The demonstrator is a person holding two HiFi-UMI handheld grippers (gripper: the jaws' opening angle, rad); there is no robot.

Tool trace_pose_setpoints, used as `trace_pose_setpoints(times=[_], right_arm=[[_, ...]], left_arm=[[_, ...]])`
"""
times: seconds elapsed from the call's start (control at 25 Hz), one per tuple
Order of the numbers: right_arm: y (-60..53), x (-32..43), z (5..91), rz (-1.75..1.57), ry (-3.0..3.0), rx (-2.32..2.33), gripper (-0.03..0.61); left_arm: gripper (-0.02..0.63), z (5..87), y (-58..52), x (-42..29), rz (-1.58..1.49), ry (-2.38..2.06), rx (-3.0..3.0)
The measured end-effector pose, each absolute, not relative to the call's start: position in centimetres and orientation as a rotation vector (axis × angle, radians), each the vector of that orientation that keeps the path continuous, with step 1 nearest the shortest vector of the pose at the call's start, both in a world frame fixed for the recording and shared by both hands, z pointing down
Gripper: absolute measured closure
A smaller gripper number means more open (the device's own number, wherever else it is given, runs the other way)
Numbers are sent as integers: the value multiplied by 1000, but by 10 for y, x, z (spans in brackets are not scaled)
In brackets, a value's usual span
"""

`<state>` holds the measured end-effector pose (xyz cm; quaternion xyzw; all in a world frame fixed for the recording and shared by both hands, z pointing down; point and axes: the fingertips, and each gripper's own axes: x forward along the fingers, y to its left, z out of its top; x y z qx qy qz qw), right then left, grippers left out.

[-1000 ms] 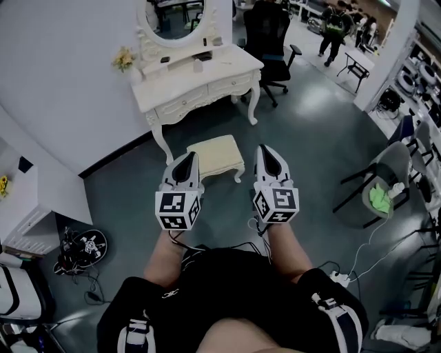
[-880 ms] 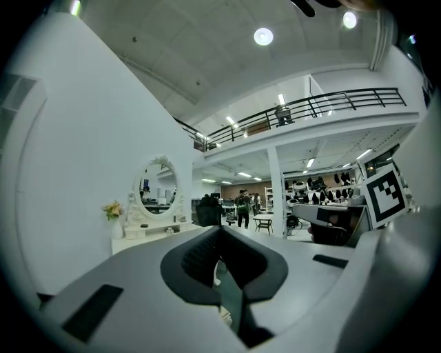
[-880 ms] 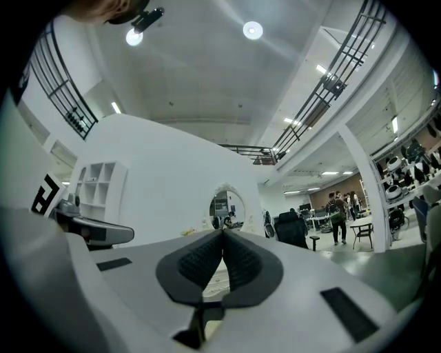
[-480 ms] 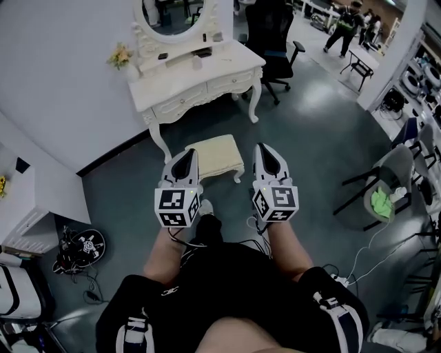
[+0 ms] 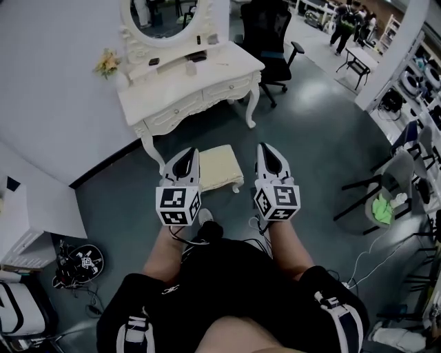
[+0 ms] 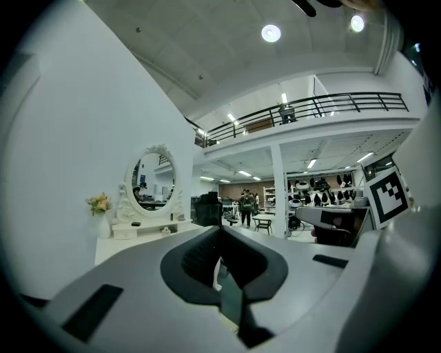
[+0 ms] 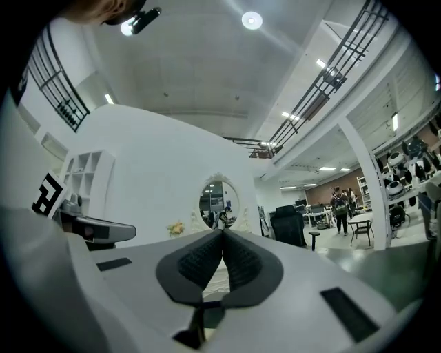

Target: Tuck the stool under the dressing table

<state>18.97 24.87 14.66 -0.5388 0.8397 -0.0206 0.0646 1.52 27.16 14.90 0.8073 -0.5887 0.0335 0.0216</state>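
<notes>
Stool (image 5: 219,167) shows between level, closed left claw (image 5: 188,155) and right claw (image 5: 266,149).

This is a large open robotics lab or workshop hall rather than a home. The white dressing table (image 5: 186,83) with its oval mirror (image 5: 162,15) stands staged against a bare partition on a grey industrial floor (image 5: 310,145). Around it are a black office chair (image 5: 269,31), loose cables (image 5: 77,260), a railed mezzanine (image 6: 310,107), and people (image 5: 344,27) standing near equipment racks (image 5: 417,72).
</notes>
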Motion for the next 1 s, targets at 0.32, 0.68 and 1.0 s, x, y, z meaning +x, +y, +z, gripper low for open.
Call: trace_pose_setpoints(times=[0.32,0.68,1.0], right_arm=[[114,143,135,-92,2511,-1669,563],[-10,87,151,-158,2524,-1744,563],[-70,63,165,-147,2543,-1825,563]], left_arm=[[597,143,136,-39,114,-1774,2505],[597,162,13,-105,125,-1709,2473],[597,180,-49,-138,132,-1660,2450]])
